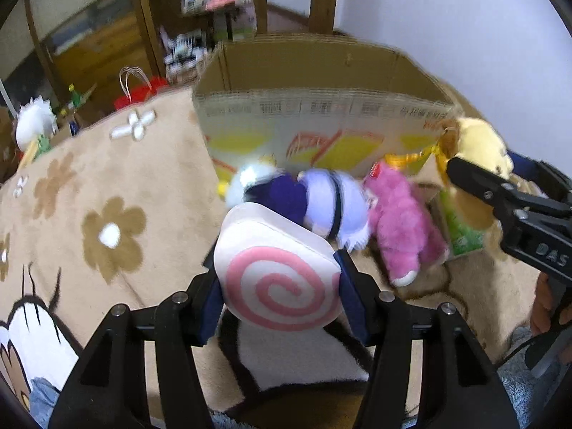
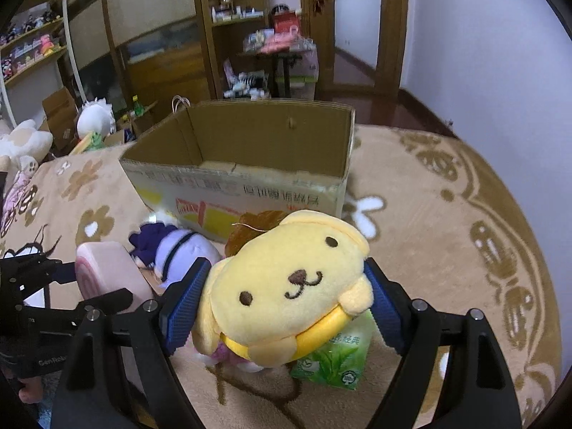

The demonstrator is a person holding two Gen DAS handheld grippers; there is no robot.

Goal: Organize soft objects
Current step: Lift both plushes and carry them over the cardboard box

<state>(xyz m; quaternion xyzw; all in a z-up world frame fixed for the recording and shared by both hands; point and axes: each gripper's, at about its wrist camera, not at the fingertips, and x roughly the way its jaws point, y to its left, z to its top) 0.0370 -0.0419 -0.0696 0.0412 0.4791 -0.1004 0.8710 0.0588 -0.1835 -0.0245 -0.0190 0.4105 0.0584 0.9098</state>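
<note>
My left gripper (image 1: 280, 286) is shut on a white cushion with a pink swirl (image 1: 279, 275) and holds it above the rug; the cushion also shows in the right wrist view (image 2: 107, 275). My right gripper (image 2: 286, 304) is shut on a yellow dog plush (image 2: 286, 282), also seen in the left wrist view (image 1: 475, 153). An open cardboard box (image 1: 321, 121) (image 2: 243, 178) stands just beyond both. A purple and lilac plush (image 1: 321, 207) (image 2: 178, 254) and a pink plush (image 1: 404, 225) lie on the rug in front of the box.
A green tissue pack (image 2: 339, 361) lies on the beige flowered rug (image 1: 107, 196) under the yellow plush. More plush toys (image 2: 93, 118), a small box and a red bag (image 1: 139, 96) sit at the rug's far left. Wooden shelves (image 2: 232, 35) stand behind.
</note>
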